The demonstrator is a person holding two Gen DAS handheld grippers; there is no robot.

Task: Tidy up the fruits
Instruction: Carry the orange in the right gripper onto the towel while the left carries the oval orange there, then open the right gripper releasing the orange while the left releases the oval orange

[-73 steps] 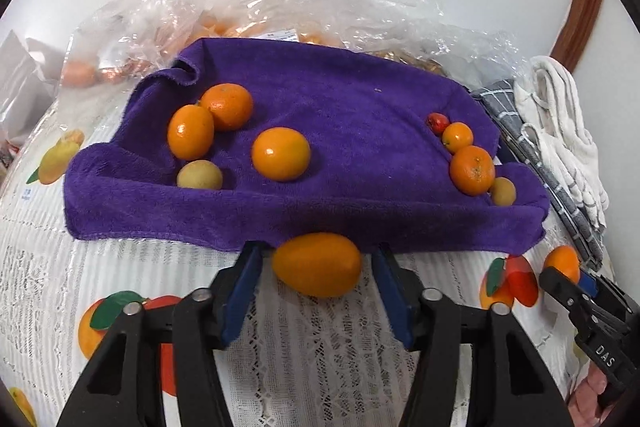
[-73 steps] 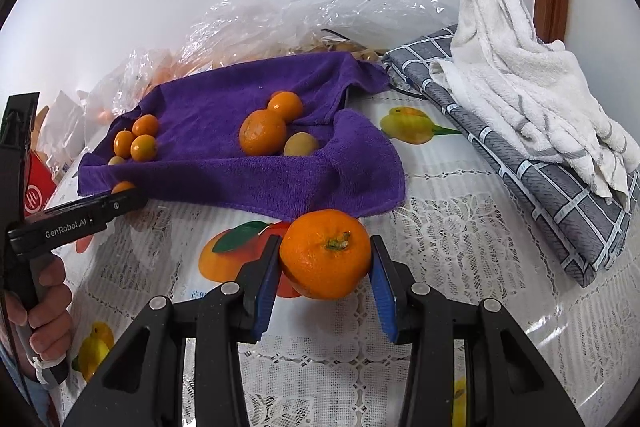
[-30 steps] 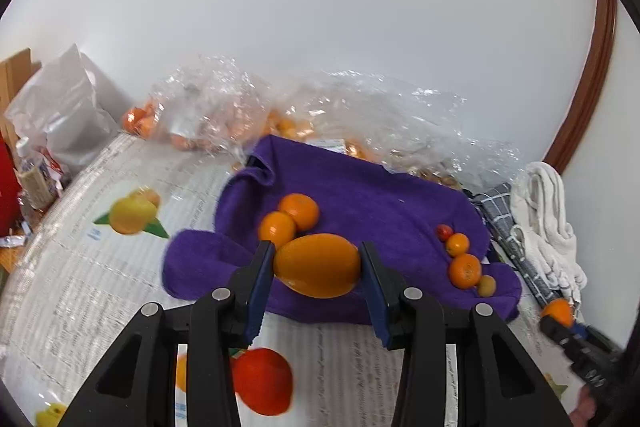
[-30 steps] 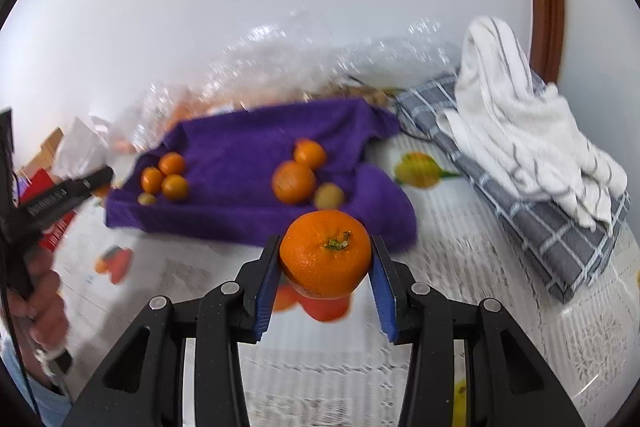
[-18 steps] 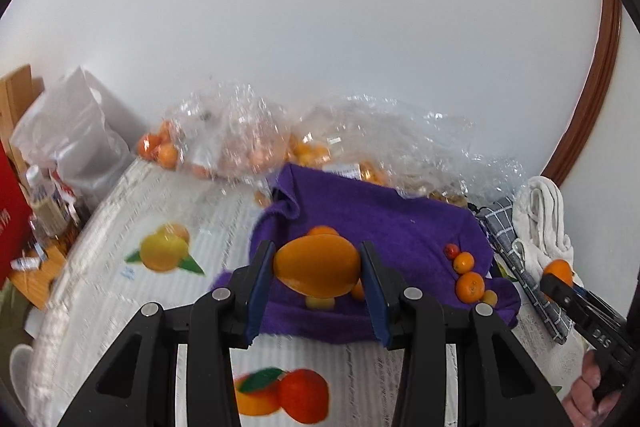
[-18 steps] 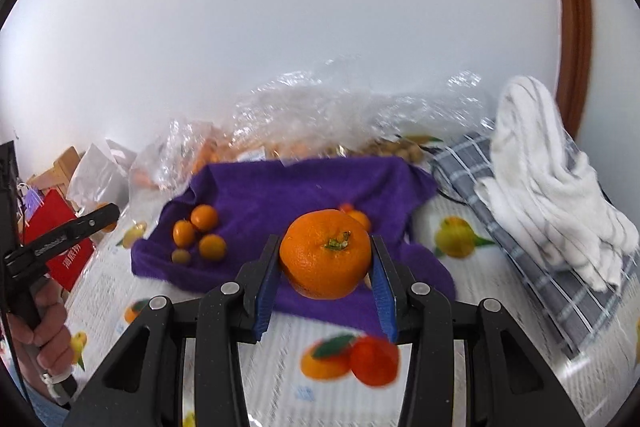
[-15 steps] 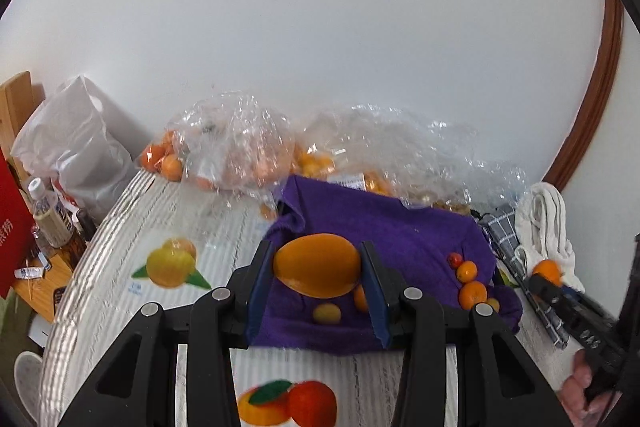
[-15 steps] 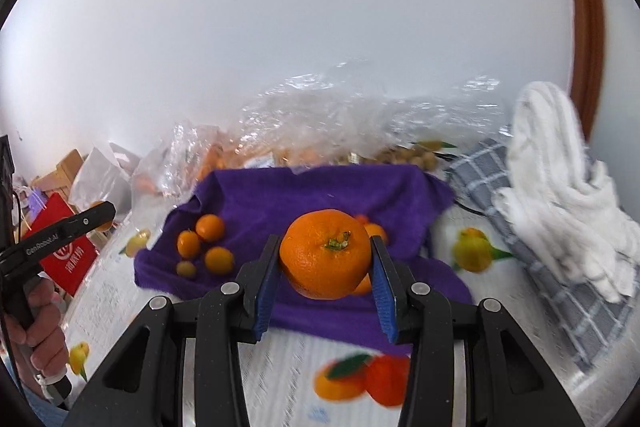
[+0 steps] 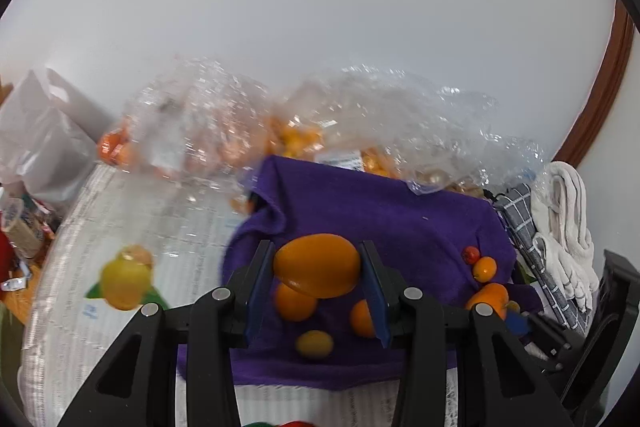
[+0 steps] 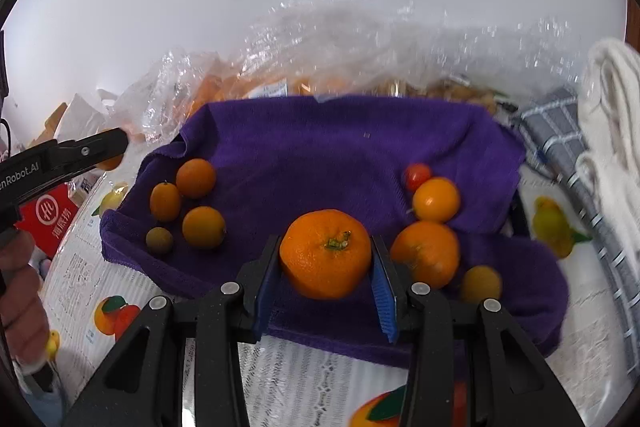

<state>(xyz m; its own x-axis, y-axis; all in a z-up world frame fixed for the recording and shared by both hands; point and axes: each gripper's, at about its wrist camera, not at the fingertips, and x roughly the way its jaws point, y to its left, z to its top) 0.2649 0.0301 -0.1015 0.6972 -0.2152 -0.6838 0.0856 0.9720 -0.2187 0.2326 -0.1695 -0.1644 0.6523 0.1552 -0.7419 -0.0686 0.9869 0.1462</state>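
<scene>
Over a fruit-print tablecloth [image 10: 100, 279], both grippers are carrying fruit above the purple towel [image 10: 320, 155], apparently for sorting: left gripper [image 9: 316, 291] clamping an oval orange fruit [image 9: 317, 265], right gripper [image 10: 325, 291] clamping a mandarin [image 10: 325, 253].

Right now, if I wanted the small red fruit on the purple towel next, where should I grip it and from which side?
Grip the small red fruit across its round middle, coming from above. A yellow-orange fruit sits tight against its near right side, so set the fingers along the free far-left to near-left line. Both grippers are full: the left gripper holds an oval orange fruit, the right gripper a mandarin.
</scene>
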